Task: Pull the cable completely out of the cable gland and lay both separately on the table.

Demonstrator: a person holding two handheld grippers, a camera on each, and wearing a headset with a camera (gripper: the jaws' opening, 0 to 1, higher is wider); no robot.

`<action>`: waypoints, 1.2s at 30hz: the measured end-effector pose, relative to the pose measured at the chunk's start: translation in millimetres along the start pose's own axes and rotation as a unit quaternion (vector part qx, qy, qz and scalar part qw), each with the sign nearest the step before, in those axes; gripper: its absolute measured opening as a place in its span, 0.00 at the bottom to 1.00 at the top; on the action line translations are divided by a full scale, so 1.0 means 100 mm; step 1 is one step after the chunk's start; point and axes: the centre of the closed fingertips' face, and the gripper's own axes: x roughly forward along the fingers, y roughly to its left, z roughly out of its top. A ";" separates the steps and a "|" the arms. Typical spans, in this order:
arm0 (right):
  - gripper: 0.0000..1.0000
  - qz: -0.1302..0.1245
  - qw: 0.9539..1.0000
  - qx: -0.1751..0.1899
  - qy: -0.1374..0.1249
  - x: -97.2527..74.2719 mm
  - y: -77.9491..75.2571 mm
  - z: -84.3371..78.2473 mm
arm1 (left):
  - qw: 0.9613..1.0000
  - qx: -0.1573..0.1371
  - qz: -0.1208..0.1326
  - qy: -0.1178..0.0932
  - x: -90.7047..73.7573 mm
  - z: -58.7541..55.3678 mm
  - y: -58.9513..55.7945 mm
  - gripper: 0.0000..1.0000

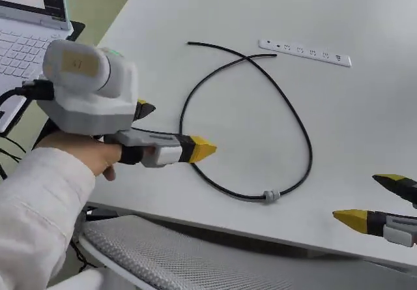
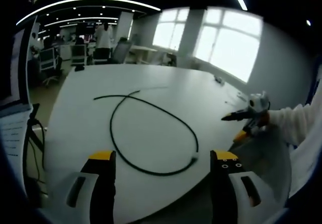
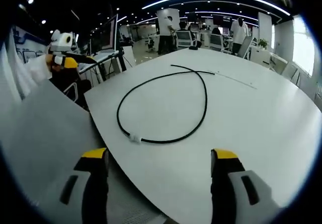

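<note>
Cable [image 1: 311,150] is looped on the surface [image 1: 365,107], gland [image 1: 270,195] threaded on it. Left gripper [image 1: 174,128] and right gripper [image 1: 358,197] are held wide.

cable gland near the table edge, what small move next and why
Probably bring the right claw leftward to the cable gland and close on it. Both claws are open and empty. The gland is threaded on the black cable by the front edge of the table, between the right claw and the left claw.

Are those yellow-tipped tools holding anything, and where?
Nothing is held: left gripper and right gripper are open, clear of the cable and cable gland.
</note>
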 end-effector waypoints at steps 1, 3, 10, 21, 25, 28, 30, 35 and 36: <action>0.87 0.005 1.000 -0.006 -0.001 0.00 -0.01 -0.01 | 1.000 0.000 0.004 -0.003 0.01 0.00 -0.01 0.77; 0.86 0.013 1.000 -0.015 0.000 0.00 -0.03 -0.04 | 1.000 0.008 0.017 -0.001 0.03 -0.02 -0.01 0.78; 0.83 0.036 0.998 -0.041 -0.001 0.06 -0.02 0.02 | 0.999 0.013 0.025 0.023 0.05 -0.13 -0.09 0.91; 0.72 0.114 0.985 -0.133 0.008 0.43 0.21 0.16 | 1.000 0.021 -0.016 0.012 -0.01 -0.05 -0.35 0.88; 0.69 0.138 0.976 -0.166 0.030 0.54 0.20 0.08 | 1.000 0.012 -0.023 0.003 -0.02 -0.04 -0.40 0.86; 0.66 0.149 0.972 -0.177 0.034 0.59 0.18 0.06 | 1.000 0.009 -0.025 0.007 -0.01 -0.08 -0.43 0.86; 0.61 0.156 0.970 -0.185 0.034 0.61 0.18 0.06 | 1.000 0.010 -0.024 0.008 -0.01 -0.09 -0.44 0.85; 0.50 0.179 0.961 -0.206 0.037 0.76 0.22 0.02 | 1.000 0.005 -0.019 0.003 -0.03 -0.08 -0.44 0.81; 0.47 0.183 0.960 -0.207 0.038 0.78 0.23 0.01 | 1.000 0.006 -0.019 0.003 -0.04 -0.08 -0.45 0.81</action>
